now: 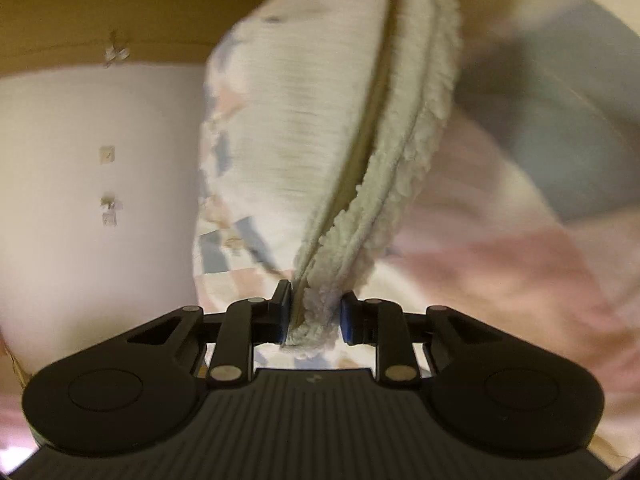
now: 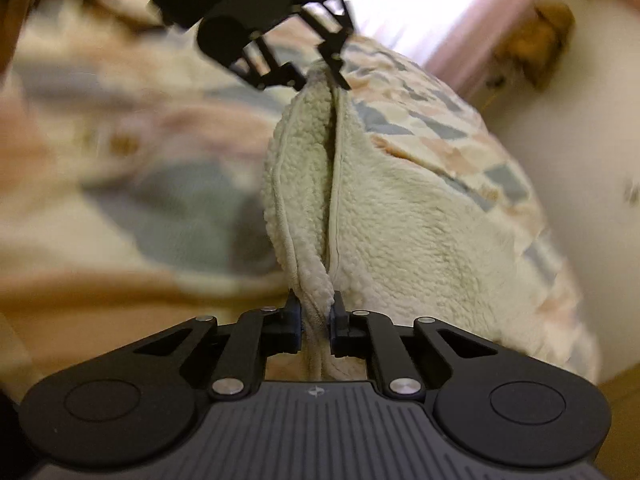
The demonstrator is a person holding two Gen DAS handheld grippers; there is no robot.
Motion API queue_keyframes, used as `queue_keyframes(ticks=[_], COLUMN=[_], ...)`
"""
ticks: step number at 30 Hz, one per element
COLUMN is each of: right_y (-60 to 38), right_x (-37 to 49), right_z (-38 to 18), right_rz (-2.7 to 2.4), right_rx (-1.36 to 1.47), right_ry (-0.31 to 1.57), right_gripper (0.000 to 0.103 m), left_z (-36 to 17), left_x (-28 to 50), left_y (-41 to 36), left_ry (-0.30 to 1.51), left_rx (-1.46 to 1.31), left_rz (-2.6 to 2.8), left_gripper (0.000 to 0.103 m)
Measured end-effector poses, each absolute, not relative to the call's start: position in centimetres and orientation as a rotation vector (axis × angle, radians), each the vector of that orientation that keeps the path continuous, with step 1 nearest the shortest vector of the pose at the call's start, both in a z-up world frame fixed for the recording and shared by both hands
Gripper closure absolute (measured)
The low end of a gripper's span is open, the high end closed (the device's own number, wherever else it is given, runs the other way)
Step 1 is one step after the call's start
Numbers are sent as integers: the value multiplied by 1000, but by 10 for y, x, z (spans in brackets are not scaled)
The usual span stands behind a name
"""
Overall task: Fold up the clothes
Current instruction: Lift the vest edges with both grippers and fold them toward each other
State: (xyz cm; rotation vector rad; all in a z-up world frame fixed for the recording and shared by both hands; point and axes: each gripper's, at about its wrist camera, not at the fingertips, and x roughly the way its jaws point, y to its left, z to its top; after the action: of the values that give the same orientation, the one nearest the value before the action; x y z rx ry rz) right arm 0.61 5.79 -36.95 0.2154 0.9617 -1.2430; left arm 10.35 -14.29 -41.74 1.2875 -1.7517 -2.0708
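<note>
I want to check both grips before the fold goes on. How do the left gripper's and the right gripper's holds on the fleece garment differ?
The left gripper pinches a thick, bunched edge of the fleece garment, so its jaws stand somewhat apart; the right gripper clamps a thinner fold, jaws nearly together. The left gripper's pads are bright blue, the right gripper's look darker. Both are shut on the same cream edge, one at each end.

The garment is stretched between the 2 grippers, 1 end pinched in the left gripper, the opposite end in the right gripper. In the right wrist view the left gripper is seen at the garment's far top end, above and beyond it. A bedspread is spread beneath and behind the garment, and a wall is seen left of it in the left wrist view.
</note>
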Motion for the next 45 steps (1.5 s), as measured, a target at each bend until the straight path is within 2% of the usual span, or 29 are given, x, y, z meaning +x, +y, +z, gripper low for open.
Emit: queue_keyframes(ticks=[5, 8, 12, 16, 19, 21, 23, 24, 26, 27, 28, 31, 34, 45], right_y=[26, -4, -43, -75, -88, -89, -92, -94, -96, -98, -99, -104, -107, -118], right_x=[-99, -179, -278, -342, -365, -371, -378, -381, -382, -383, -384, -386, -395, -438], right_z=[-307, -298, -320, -369, -393, -395, -395, -395, -394, -394, -392, -387, -380, -346], right_rz=[-1220, -1268, -1364, -1337, -1247, -1195, -1159, -1150, -1127, -1116, -1109, -1116, -1142, -1410], right_rx=[611, 810, 995, 1205, 1313, 1336, 1354, 1360, 1363, 1352, 1334, 1289, 1270, 1089], right_ry=[617, 454, 370, 309, 263, 246, 233, 222, 233, 248, 264, 291, 265, 242], right_gripper=[92, 92, 93, 93, 91, 85, 72, 71, 73, 78, 90, 93, 95, 95], left_z=[-361, -349, -359, -376, -362, -338, -314, -304, -293, -296, -304, -340, -364, -354], left_x=[18, -48, -140, -206, -209, -189, -165, -154, -134, -128, -125, -122, -125, -202], left_y=[-166, -189, -221, -251, -269, -278, -284, -285, -279, -275, -272, -267, -269, -290], left_ry=[-1614, -1525, -1301, -930, -543, -242, 24, 130, 270, 325, 374, 531, 591, 441], left_rx=[1242, 1242, 1324, 1451, 1452, 1363, 1249, 1195, 1113, 1103, 1109, 1128, 1083, 944], left_rz=[-2136, -2186, -2257, -2291, -2281, -2232, -2155, -2108, -2018, -1989, -1957, -1867, -1812, -2002], left_gripper=[82, 80, 75, 74, 73, 56, 53, 52, 51, 51, 51, 57, 58, 57])
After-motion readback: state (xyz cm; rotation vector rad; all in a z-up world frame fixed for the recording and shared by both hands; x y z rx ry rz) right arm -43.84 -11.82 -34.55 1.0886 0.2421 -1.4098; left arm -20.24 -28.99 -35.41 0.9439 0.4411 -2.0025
